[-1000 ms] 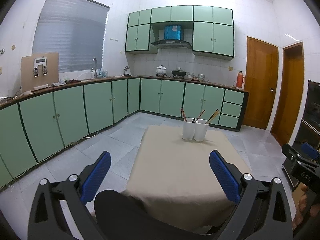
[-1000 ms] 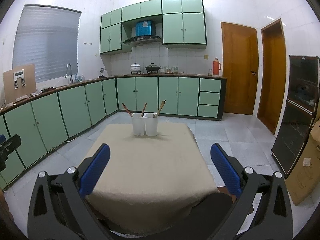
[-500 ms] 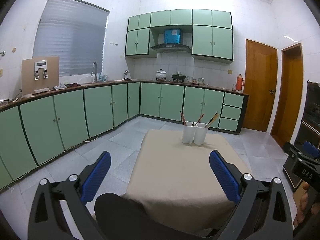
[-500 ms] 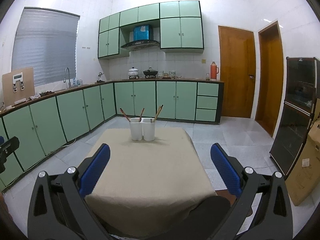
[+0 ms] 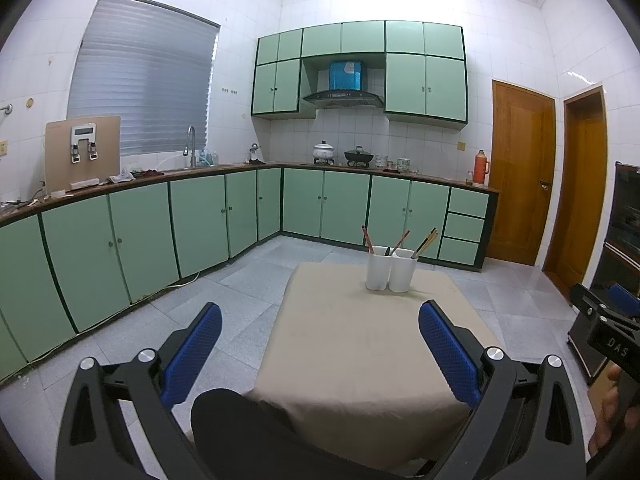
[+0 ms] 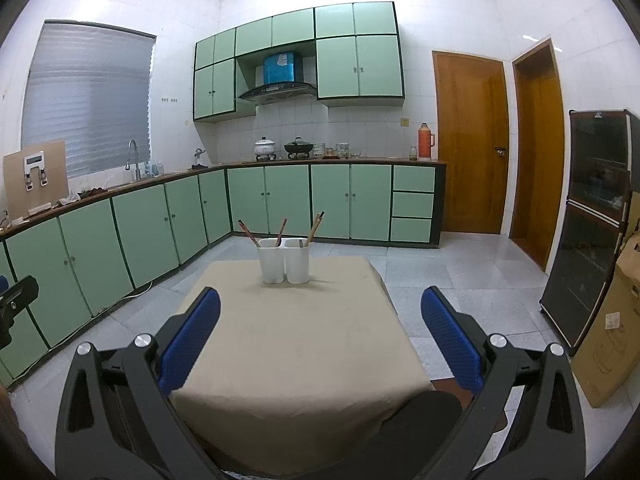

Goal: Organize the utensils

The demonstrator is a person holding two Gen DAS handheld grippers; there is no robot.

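Standing side by side, two white cups (image 6: 284, 260) hold brown chopsticks (image 6: 314, 228); both hand-held grippers (image 5: 320, 344) (image 6: 320, 334) gape empty.

Kitchen w/ white tiled walls (image 5: 248, 60) and a pale grey tiled floor (image 6: 460, 280). Mint-green base cabinets w/ dark trim (image 6: 288, 200) run along left and far walls in an L, under a dark brown countertop (image 5: 192, 170). Matching green wall cabinets (image 6: 356, 64) hang at far end, a black range hood (image 6: 278, 90) between them. Left wall: a window w/ grey slatted blinds (image 5: 140, 80), chrome tap (image 5: 190, 140) below. Far right: two orange-brown wooden doors (image 6: 470, 144). Near right: a dark glass-front cabinet (image 6: 592, 220) and a cardboard box (image 6: 612, 320). Light is cool, even, brightest near ceiling.
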